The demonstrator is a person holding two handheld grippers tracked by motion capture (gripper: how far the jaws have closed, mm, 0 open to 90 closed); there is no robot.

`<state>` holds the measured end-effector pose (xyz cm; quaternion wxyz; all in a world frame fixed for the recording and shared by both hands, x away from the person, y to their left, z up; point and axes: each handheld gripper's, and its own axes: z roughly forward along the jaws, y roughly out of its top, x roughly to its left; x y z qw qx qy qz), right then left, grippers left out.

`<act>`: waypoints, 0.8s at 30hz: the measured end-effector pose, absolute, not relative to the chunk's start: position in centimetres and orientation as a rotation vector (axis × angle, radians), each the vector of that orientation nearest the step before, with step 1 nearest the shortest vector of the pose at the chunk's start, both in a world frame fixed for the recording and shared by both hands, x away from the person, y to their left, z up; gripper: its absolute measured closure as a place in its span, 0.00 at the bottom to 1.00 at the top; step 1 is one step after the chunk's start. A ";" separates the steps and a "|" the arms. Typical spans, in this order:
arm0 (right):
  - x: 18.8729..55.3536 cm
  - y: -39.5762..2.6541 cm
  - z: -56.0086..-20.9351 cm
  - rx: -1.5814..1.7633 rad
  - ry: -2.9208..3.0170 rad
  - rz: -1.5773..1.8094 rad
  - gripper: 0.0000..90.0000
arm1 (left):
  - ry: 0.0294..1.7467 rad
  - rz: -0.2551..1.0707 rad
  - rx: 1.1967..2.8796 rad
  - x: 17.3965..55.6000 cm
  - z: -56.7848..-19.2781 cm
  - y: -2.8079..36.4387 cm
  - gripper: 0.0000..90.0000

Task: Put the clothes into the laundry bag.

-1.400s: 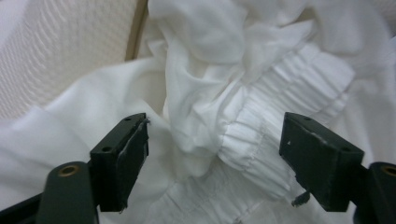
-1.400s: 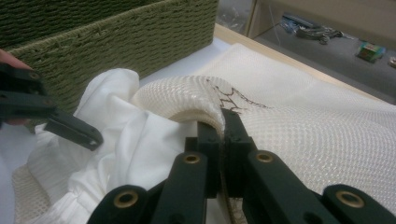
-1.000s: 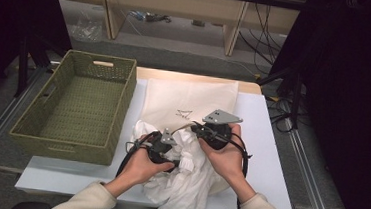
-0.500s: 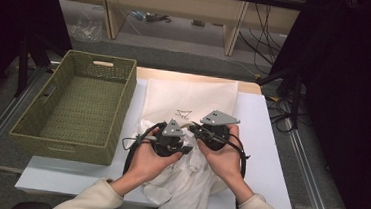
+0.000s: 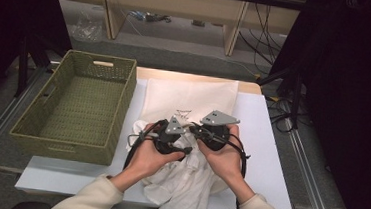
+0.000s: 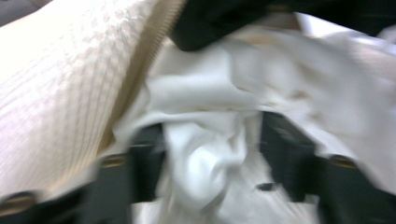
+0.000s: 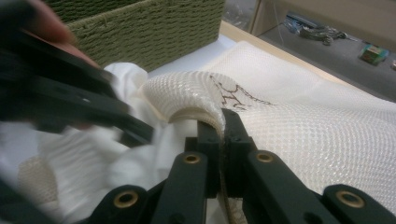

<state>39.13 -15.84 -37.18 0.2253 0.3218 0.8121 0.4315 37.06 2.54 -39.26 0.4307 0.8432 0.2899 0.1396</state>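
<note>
A white mesh bag [image 5: 189, 97] lies flat on the table, its near edge lifted. My right gripper [image 5: 206, 131] is shut on that edge; in the right gripper view the jaws [image 7: 223, 126] pinch the mesh rim [image 7: 187, 93]. A crumpled white cloth [image 5: 182, 184] spills from the bag's mouth toward the table's front edge. My left gripper [image 5: 173, 133] sits beside the right one at the mouth. Its jaws have just been opening, and in the blurred left gripper view they stand apart [image 6: 212, 140] with a fold of cloth [image 6: 205, 158] loose between them.
A green woven basket [image 5: 124, 87] stands on the table's left side, close to the bag. The white tabletop [image 5: 267, 126] shows bare to the right of the bag. Cables trail from both grippers toward the person.
My left gripper has risen from the cloth heap and moved up beside the right gripper at the bag's mouth. The right gripper has kept still on the bag's edge.
</note>
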 end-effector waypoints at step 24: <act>39.2 -16.1 -37.0 0.923 2.244 1.185 0.99 | 0.993 0.382 2.362 38.6 -44.5 7.3 0.16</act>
